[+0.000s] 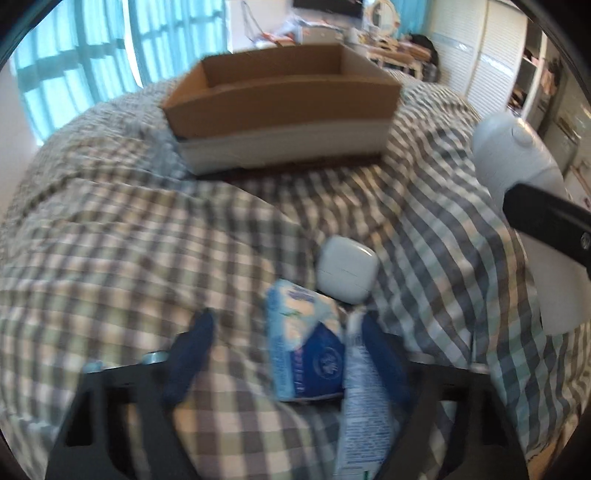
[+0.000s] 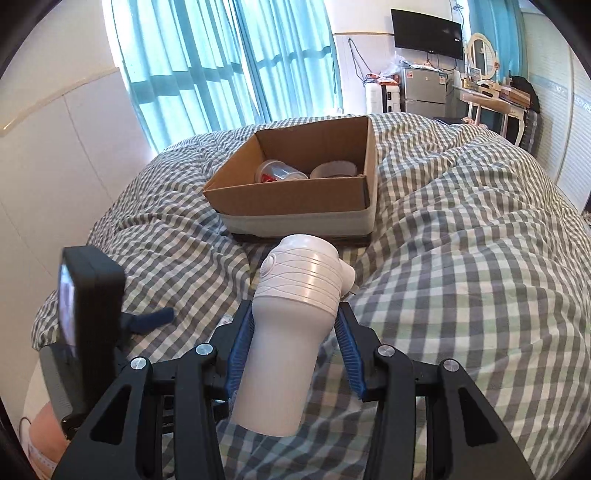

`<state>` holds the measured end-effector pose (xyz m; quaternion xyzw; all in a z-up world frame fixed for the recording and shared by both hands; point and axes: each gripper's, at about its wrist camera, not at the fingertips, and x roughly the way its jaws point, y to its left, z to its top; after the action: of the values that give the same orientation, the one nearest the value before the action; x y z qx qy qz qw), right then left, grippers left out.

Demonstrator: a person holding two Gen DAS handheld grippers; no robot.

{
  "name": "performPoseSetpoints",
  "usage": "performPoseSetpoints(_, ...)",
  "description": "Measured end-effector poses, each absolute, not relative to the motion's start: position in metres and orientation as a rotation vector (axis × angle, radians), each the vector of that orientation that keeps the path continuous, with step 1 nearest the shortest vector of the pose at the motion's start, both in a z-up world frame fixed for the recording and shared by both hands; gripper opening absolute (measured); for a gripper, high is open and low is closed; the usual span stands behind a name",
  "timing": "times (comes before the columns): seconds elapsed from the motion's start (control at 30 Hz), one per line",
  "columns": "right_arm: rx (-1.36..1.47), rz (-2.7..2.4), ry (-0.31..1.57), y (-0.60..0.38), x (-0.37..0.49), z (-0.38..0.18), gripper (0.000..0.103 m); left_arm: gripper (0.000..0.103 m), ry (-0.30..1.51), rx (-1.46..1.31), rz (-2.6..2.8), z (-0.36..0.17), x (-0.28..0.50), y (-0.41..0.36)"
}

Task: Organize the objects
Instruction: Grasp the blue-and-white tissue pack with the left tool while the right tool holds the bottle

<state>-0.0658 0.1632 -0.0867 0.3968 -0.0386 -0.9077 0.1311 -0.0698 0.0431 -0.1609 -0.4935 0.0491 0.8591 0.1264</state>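
A checked quilt (image 2: pixel 461 229) covers the bed, rumpled into folds. At ten to twelve o'clock, teal curtains (image 2: pixel 207 62) hang over the bright window. At one o'clock a dark TV (image 2: pixel 428 33) is mounted on the wall, and below it stands a small grey fridge (image 2: pixel 426 90), with a white suitcase (image 2: pixel 382 96) just beside it on the left. Right of the fridge, at about two o'clock, a white dresser (image 2: pixel 491 101) carries an oval mirror (image 2: pixel 480 55). White louvred wardrobe doors (image 1: pixel 480 55) fill the right wall.
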Motion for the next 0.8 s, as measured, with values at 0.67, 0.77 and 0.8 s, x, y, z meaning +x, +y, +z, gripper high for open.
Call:
performPoseSetpoints(0.67, 1.13, -2.629, -0.083, 0.154, -0.054, -0.088, 0.044, 0.023, 0.148, -1.295, 2.637, -0.126, -0.042, 0.032)
performPoseSetpoints(0.77, 1.107, -2.622, -0.06, 0.149, -0.05, -0.082, 0.044, 0.023, 0.154, -1.23, 2.672, -0.108, -0.04, 0.03)
performPoseSetpoints(0.8, 1.1, -2.621, -0.053, 0.148, -0.049, -0.081, 0.044, 0.023, 0.154, -1.207, 2.684, -0.102, -0.038, 0.03)
